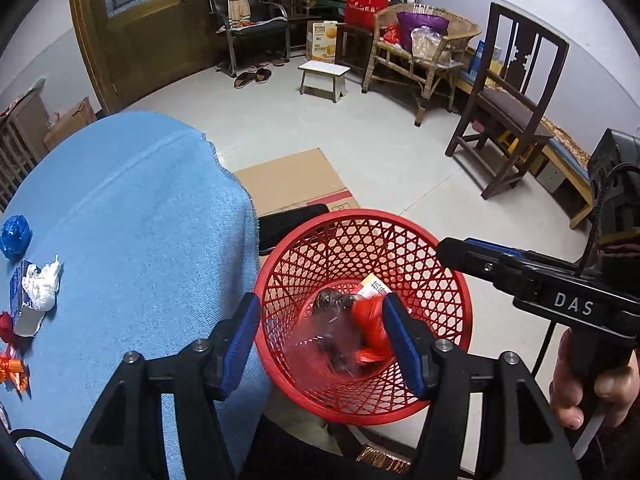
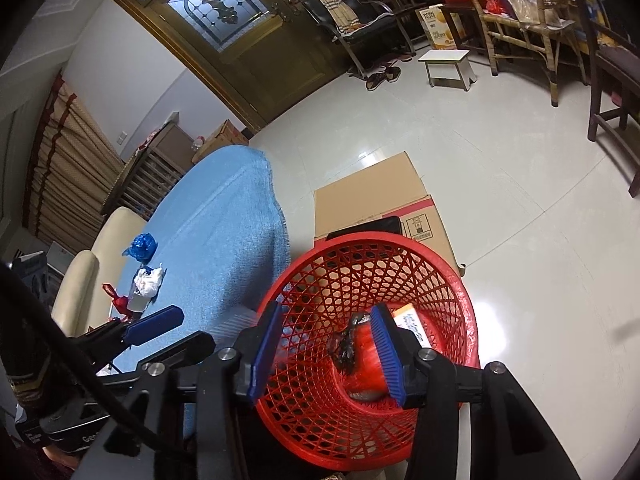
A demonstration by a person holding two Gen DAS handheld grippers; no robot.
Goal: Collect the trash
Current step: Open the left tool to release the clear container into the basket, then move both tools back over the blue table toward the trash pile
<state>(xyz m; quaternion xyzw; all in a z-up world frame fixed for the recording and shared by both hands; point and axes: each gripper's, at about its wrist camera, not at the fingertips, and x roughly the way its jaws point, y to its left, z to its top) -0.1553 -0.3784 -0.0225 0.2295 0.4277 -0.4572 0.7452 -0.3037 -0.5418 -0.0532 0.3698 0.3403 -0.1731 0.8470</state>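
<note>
While both tools (left [image 1: 320, 342], right [image 2: 326, 354]) gape empty, trash fills the red basket [image 1: 448, 280].

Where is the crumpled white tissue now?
The white tissue lies on the blue tablecloth, at the far left of the left wrist view, just below the blue plastic ball.

left gripper [image 1: 320, 338]: jaws apart, nothing between pads, angled steeply down
right gripper [image 2: 326, 354]: jaws apart, empty, angled down
right hand [image 1: 592, 384]: wrapped round the handle
</note>
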